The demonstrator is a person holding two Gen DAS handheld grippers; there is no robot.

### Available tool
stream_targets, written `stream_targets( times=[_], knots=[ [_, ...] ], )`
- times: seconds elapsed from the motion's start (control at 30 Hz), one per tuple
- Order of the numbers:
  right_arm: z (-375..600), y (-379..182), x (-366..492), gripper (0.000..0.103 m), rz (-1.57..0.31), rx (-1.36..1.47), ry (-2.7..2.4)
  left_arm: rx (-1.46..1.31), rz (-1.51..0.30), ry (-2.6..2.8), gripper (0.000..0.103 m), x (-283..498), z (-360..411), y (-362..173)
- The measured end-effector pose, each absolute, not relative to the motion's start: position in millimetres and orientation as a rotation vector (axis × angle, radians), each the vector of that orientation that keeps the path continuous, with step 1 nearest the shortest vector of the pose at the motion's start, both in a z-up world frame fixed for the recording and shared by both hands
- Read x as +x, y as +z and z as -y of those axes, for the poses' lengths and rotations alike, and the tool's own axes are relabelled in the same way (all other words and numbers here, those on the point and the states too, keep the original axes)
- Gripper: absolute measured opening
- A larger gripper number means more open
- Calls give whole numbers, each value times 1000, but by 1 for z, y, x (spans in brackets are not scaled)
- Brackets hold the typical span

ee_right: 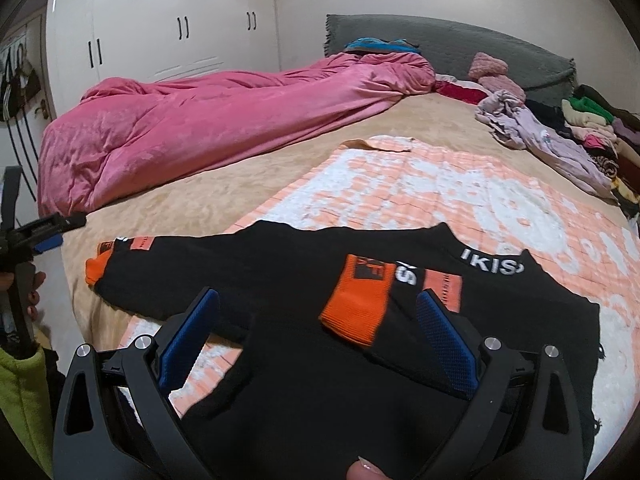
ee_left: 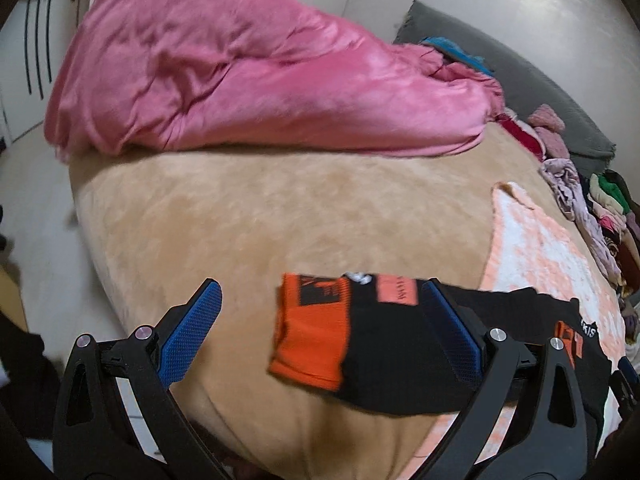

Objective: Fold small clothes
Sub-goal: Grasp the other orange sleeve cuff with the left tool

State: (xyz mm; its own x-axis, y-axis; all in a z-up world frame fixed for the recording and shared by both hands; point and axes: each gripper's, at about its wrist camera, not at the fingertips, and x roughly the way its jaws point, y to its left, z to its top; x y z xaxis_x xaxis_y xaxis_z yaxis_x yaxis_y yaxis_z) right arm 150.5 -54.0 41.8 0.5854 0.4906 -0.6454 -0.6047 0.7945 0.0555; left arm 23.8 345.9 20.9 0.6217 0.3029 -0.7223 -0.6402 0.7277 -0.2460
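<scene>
A black sweater [ee_right: 280,264] with orange cuffs lies flat on a peach-and-white blanket [ee_right: 440,184] on the bed. One sleeve is folded across the body, and its orange cuff [ee_right: 356,304] rests between the fingers of my right gripper [ee_right: 318,296], which is open just above it. The other sleeve stretches out to the left, ending in an orange cuff [ee_right: 98,266]. In the left wrist view that sleeve [ee_left: 372,344] and cuff [ee_left: 308,332] lie between the fingers of my left gripper [ee_left: 320,286], also open and holding nothing. The left gripper [ee_right: 44,236] shows at the right view's left edge.
A pink quilt [ee_right: 208,128] is heaped along the bed's far left. Loose clothes [ee_right: 536,132] and a stacked pile [ee_right: 600,132] sit at the right by the grey headboard [ee_right: 460,44]. White wardrobes [ee_right: 160,20] stand behind. The tan bed cover [ee_left: 280,208] spreads ahead.
</scene>
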Motion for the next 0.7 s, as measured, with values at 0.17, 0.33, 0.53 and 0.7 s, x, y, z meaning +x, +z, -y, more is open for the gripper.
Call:
stream_targets(
  times=[0.17, 0.33, 0.53, 0.7],
  knots=[
    [39, 35, 148, 98, -709, -185, 668, -565, -767, 595, 93, 24, -359, -5],
    [34, 24, 147, 98, -739, -180, 673, -593, -790, 579, 93, 28, -361, -22],
    [38, 15, 149, 98, -766, -172, 660, -574, -812, 555, 88, 39, -350, -31],
    [43, 12, 152, 98, -779, -156, 648, -575, -816, 539, 44, 46, -344, -36]
  ],
)
